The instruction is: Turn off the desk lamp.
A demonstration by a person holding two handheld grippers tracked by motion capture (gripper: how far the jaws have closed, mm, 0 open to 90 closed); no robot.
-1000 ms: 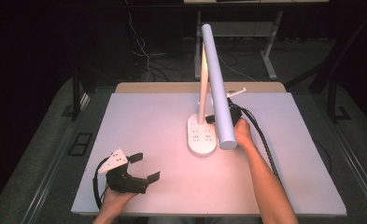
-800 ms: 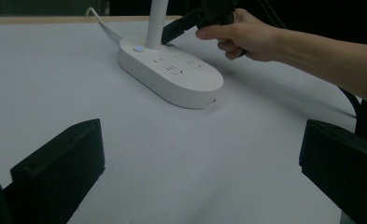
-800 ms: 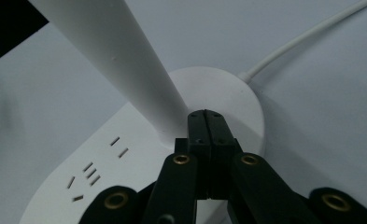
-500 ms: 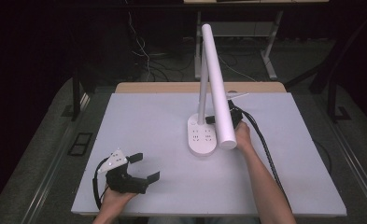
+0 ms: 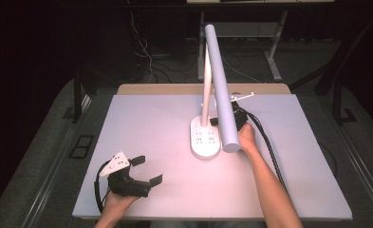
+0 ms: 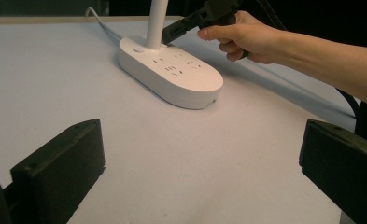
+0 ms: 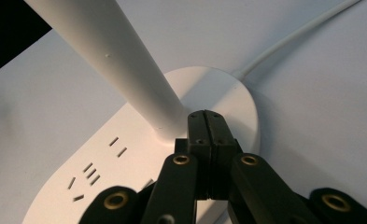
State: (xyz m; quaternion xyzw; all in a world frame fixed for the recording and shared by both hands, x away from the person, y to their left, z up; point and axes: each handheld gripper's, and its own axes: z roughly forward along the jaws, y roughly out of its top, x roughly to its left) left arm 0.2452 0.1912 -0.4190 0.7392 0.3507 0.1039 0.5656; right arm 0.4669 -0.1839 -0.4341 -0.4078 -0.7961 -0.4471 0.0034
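Right tongs were pressed closed, empty, against the lamp base beside its stem — left tongs were held wide open, empty, well apart.

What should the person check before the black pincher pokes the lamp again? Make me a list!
1. Right gripper shut, jaws pressed together: ok.
2. Its tip is at the foot of the lamp post, over the lamp base: ok.
3. Tip is on the round button on the base: cannot tell, the jaws cover that spot.
4. Left gripper open and apart from the lamp, near the table's front edge: ok.
5. White cord lies away from the tip: ok.
6. Lamp is on: cannot tell.
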